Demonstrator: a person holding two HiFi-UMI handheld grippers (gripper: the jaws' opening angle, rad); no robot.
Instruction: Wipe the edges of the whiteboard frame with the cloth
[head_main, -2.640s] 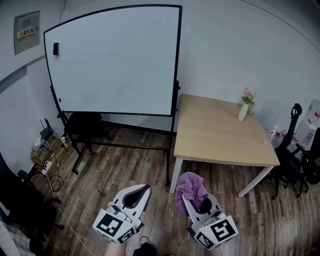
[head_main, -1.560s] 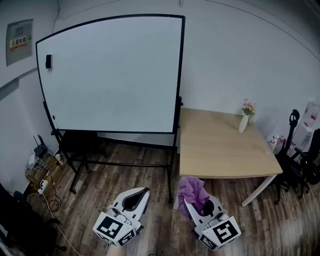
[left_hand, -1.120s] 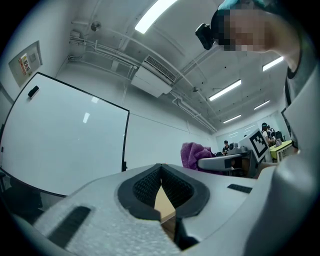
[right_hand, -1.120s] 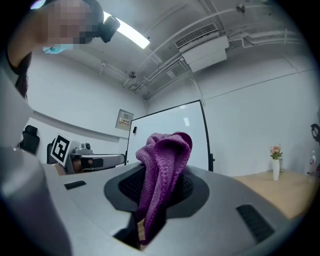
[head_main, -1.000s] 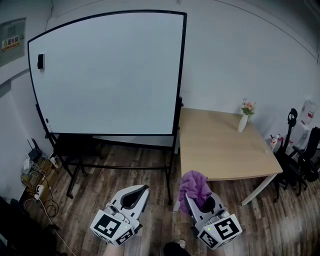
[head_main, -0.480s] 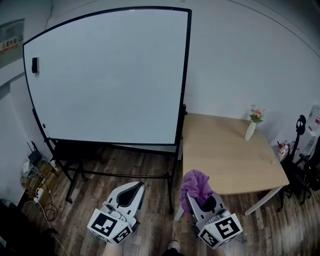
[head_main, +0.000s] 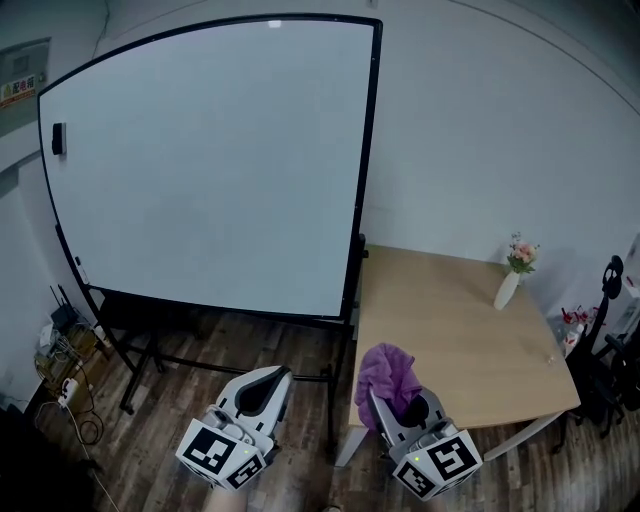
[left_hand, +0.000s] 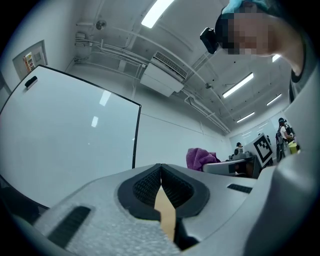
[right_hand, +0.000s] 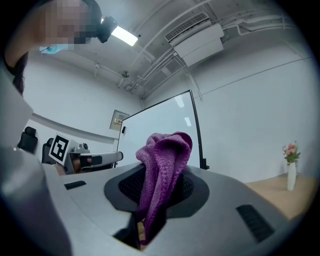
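A large whiteboard (head_main: 210, 160) with a thin black frame (head_main: 368, 160) stands on a black wheeled stand ahead of me. It also shows in the left gripper view as the whiteboard (left_hand: 60, 135) and in the right gripper view as the whiteboard (right_hand: 165, 122). My right gripper (head_main: 398, 392) is shut on a purple cloth (head_main: 388, 372), which bunches up above its jaws; the cloth (right_hand: 162, 170) fills the middle of the right gripper view. My left gripper (head_main: 262, 385) is shut and holds nothing. Both grippers hang low, well short of the board.
A light wooden table (head_main: 450, 330) stands right of the board, almost touching the frame's right post. A white vase with flowers (head_main: 510, 280) sits at its far side. Cables and a power strip (head_main: 55, 370) lie on the wooden floor at the left. Black chairs (head_main: 610, 320) stand at the far right.
The view has moved closer to the whiteboard, which now looks larger and fills more of the frame. Both grippers keep their places at the bottom, the cloth still held.
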